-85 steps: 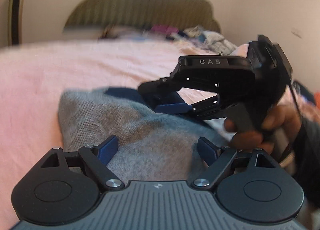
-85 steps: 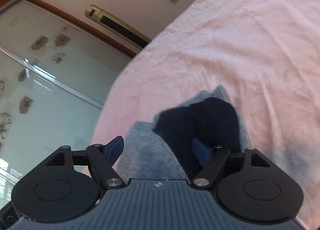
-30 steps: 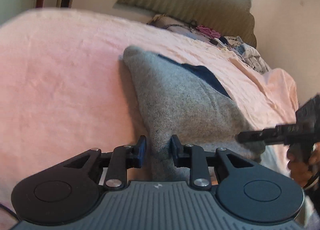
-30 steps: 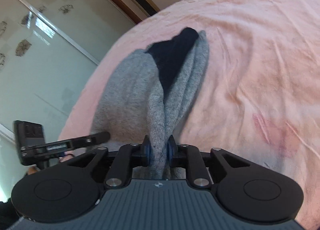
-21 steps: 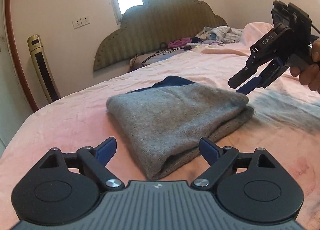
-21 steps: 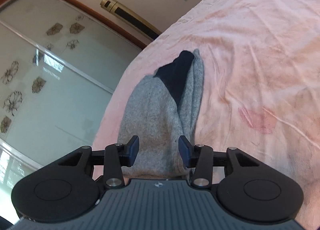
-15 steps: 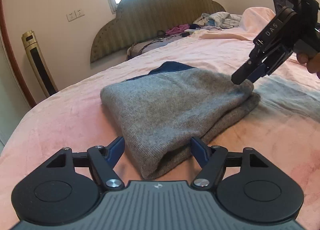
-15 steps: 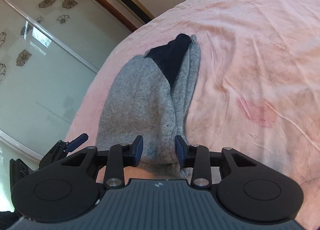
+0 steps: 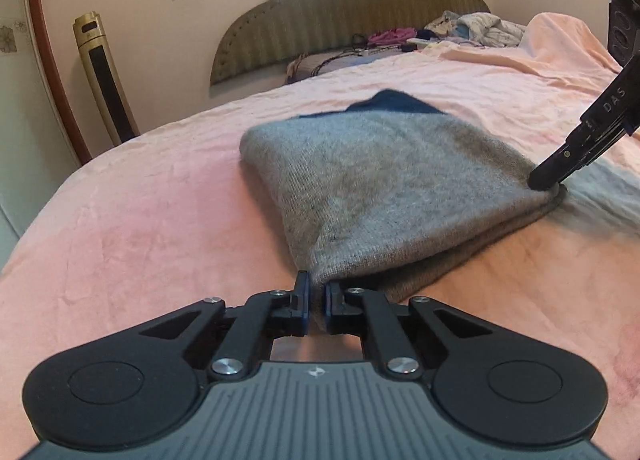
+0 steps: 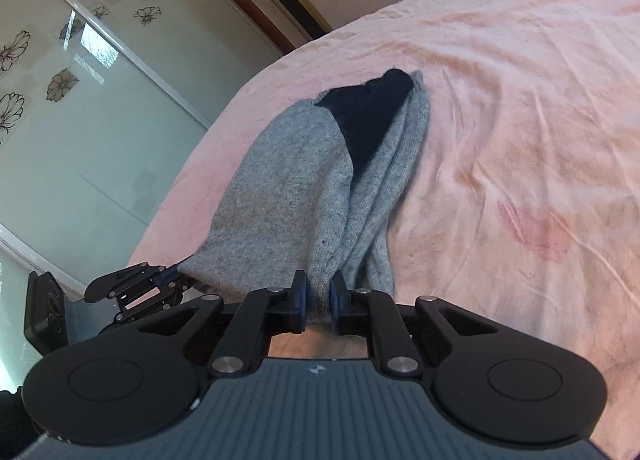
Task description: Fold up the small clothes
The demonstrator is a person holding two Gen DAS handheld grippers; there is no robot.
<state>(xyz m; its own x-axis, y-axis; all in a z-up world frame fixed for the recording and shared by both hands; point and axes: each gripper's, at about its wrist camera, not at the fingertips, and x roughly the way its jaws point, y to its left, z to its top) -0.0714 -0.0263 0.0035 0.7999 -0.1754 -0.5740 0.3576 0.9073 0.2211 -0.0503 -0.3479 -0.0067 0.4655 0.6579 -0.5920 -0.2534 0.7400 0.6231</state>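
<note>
Grey knit sweater [image 9: 384,188], navy lining peeking out at its far end, lies on the pink bedspread [image 9: 140,212] already doubled into a thick, narrow bundle. Left gripper [image 9: 316,300] has just closed its jaws and now pinches the near corner; right gripper [image 10: 319,296] has just closed too and clamps the neighbouring corner, a bunch of knit squeezed between its pads. Looks like one more fold is coming, near edge carried towards the navy end, though the layers underneath are hard to count from here.
</note>
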